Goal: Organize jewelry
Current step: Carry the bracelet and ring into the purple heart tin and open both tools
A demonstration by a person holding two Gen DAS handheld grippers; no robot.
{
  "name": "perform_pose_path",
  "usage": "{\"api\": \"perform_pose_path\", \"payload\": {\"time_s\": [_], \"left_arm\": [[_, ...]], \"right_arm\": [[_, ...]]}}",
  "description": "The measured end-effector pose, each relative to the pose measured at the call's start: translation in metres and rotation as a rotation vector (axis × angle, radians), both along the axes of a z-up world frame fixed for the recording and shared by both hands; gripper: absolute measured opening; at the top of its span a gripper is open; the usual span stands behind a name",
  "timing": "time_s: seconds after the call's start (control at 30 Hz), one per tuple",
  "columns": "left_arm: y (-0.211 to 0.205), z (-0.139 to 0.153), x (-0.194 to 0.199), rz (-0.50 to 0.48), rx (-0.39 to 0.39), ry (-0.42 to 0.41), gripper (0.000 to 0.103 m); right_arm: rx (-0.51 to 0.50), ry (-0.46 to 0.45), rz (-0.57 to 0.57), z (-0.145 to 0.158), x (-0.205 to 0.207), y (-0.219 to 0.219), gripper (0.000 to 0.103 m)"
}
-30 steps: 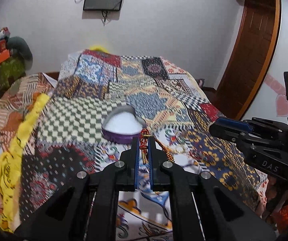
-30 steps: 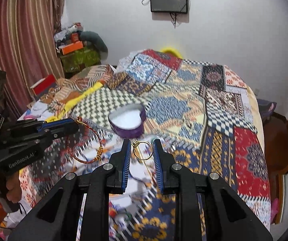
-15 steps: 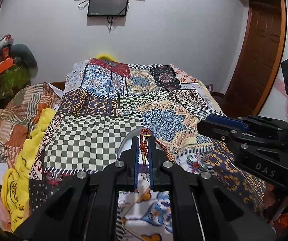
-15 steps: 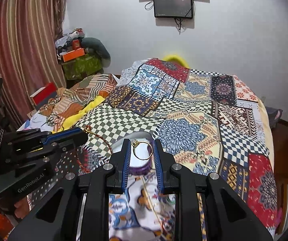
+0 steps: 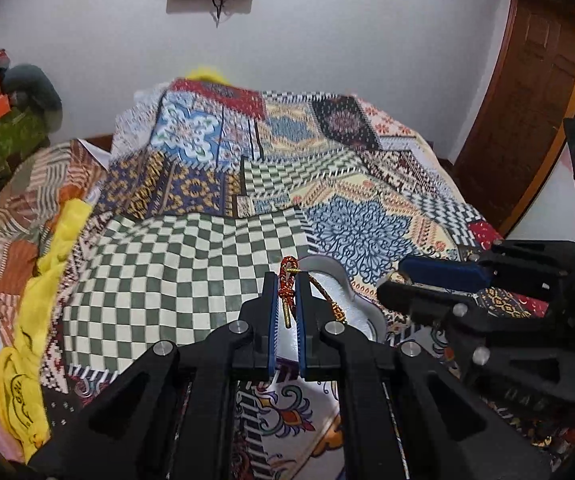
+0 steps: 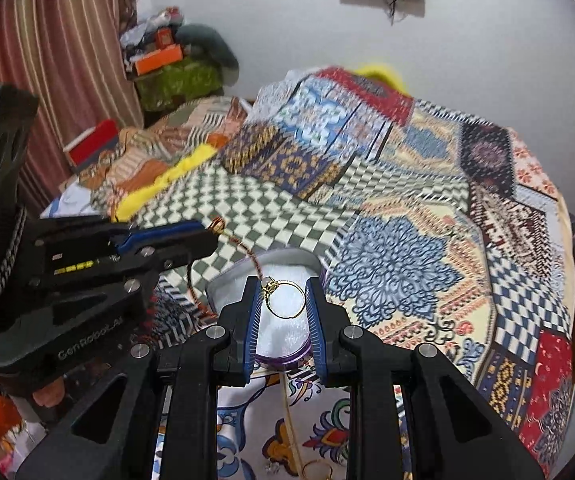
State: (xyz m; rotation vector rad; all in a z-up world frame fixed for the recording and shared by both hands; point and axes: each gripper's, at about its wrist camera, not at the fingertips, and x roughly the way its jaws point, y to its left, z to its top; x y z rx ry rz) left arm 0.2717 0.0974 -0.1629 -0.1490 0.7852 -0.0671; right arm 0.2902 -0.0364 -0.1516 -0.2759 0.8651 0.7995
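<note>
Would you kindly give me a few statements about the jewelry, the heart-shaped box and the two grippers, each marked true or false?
1. The right gripper holds a gold ring between its fingers. True.
2. The left gripper is empty. False: it is shut on a red and gold beaded bracelet.
3. The heart-shaped box is open, with a white lining. True.
4. The box sits on a bare wooden table. False: it rests on a patchwork bedspread.
5. The ring hangs above the box. True.
</note>
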Motion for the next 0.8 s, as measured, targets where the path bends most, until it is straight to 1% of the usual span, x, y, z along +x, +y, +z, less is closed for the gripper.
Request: {"api": "perform_pose_path", "payload": {"time_s": [0.07,0.27,0.4,0.63,0.7,0.8], "left_arm": [[0.002,-0.007,0.006,-0.008,-0.002,0.019,0.007],[0.001,-0.024,0.021,-0.04,0.026,0.073,0.007],[0.003,-0.03,0.026,-0.029,0.054,0.089,0.007],[0.009,-0.035,0.028,-0.052,0.004,0.119,0.007],[0.01,-0.031,0.025,-0.047,0.01,0.111,0.008],[0.015,-0.025,0.02,-0.032,0.014,0.091,0.016]], "right_arm": [[-0.012,0.032,0.021,-0.006,0.004,0.003,0.02],[-0.055,0.081,0.056,-0.021,0.012,0.01,0.02],[-0.088,0.08,0.066,-0.028,0.014,0.014,0.02],[-0.102,0.086,0.082,-0.033,0.017,0.02,0.02],[-0.109,0.084,0.085,-0.034,0.018,0.021,0.02],[-0.12,0.079,0.09,-0.036,0.019,0.025,0.02]]}}
